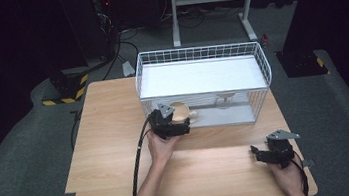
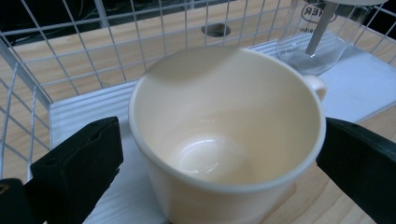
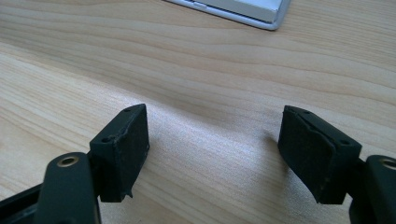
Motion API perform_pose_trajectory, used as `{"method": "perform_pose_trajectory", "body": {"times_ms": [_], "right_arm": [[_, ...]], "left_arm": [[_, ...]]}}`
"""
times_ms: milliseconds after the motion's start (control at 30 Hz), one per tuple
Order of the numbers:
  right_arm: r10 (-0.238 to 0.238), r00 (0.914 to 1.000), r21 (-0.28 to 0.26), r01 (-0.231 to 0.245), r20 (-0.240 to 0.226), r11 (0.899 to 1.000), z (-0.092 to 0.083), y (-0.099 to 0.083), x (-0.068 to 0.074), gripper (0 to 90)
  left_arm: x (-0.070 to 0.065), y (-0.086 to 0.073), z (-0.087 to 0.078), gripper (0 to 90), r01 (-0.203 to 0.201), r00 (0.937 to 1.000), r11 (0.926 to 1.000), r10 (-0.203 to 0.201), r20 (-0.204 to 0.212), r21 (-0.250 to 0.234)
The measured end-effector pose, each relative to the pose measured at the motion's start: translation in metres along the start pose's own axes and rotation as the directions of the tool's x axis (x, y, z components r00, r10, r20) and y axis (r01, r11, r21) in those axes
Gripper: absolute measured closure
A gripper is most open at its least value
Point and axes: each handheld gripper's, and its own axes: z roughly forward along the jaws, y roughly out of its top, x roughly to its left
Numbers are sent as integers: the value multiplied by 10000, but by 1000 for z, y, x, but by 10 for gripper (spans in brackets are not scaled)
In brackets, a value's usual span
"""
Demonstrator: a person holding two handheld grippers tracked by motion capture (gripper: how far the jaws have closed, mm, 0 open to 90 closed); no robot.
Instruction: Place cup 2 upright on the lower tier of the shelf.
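A cream cup with a handle stands at the front left of the lower shelf of a white wire rack, right at the shelf's edge. My left gripper reaches in from the front. It is open, with one jaw on each side of the cup, close to its wall; a thin gap shows at the left jaw. My right gripper hovers low over bare wood near the table's front right, open and holding nothing.
A clear glass with a lid and straw stands farther right on the lower shelf. The rack's upper white shelf roofs it over. Wire walls close the left side and back. The wooden table stretches left and front.
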Motion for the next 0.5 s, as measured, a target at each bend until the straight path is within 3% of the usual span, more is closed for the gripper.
{"method": "perform_pose_trajectory", "body": {"times_ms": [500], "right_arm": [[4,10000,2,-4,1,10000,0,0,0,247]], "left_arm": [[-3,-14,-6,94,20,9995,9994,-9,-315,338]]}}
